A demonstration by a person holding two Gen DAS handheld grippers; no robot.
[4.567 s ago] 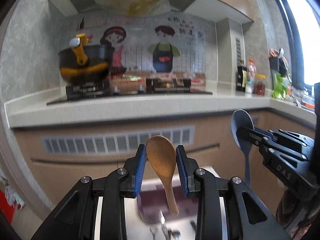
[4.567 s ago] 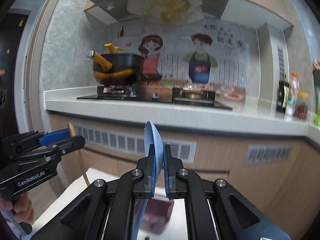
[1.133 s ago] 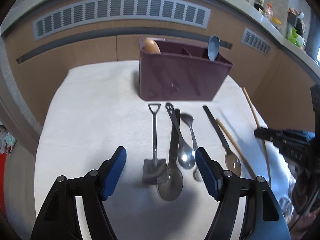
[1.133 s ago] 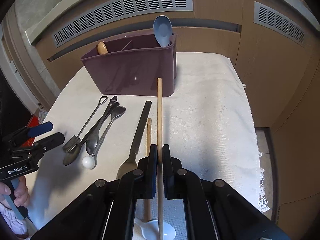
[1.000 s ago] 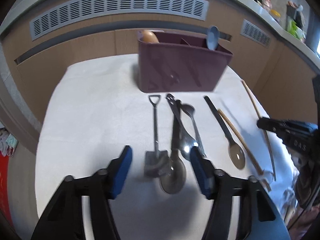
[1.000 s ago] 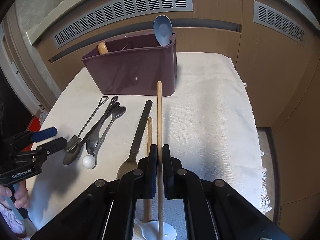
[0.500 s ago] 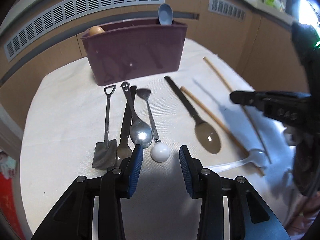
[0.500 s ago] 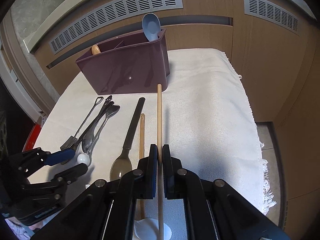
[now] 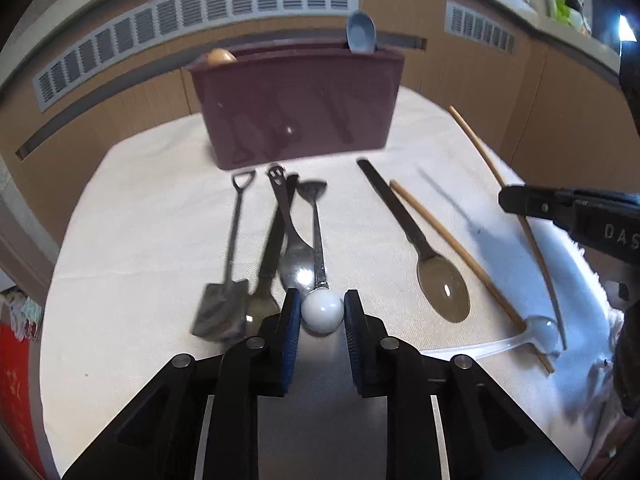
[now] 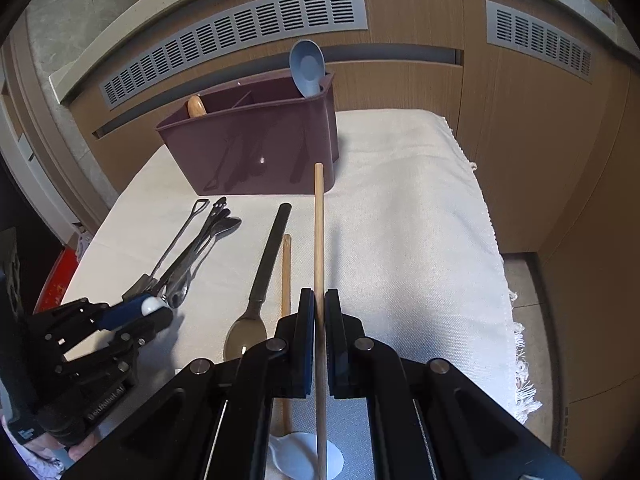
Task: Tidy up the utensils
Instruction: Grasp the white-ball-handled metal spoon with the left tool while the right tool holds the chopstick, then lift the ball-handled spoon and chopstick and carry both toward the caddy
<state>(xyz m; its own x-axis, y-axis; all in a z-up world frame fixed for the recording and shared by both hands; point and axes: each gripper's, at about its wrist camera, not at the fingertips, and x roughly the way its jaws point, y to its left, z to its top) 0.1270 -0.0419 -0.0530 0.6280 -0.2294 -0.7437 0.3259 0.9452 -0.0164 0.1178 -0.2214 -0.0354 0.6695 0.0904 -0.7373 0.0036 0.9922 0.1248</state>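
A maroon utensil caddy [image 9: 296, 120] [image 10: 256, 148] stands on a white cloth and holds a wooden spoon [image 9: 222, 56] and a blue spoon [image 9: 360, 34]. Several utensils lie in front of it. My left gripper [image 9: 322, 314] has its blue pads close around the white ball end [image 9: 322, 312] of a metal utensil [image 9: 318, 232]; it also shows in the right wrist view [image 10: 154, 308]. My right gripper [image 10: 316, 312] is shut on a long wooden chopstick [image 10: 319, 232] and holds it pointing toward the caddy.
On the cloth lie a small shovel-shaped spoon [image 9: 228, 280], a steel spoon [image 9: 296, 256], a black-handled spoon [image 9: 424, 248], a second chopstick [image 9: 452, 248] and a clear plastic spoon [image 9: 532, 336]. Wooden cabinets with vent grilles [image 10: 240, 36] stand behind. The cloth's fringed edge [image 10: 516, 320] is at right.
My left gripper has moved forward and narrowed its jaws around the white ball end. My right gripper stays shut on the chopstick, barely moved.
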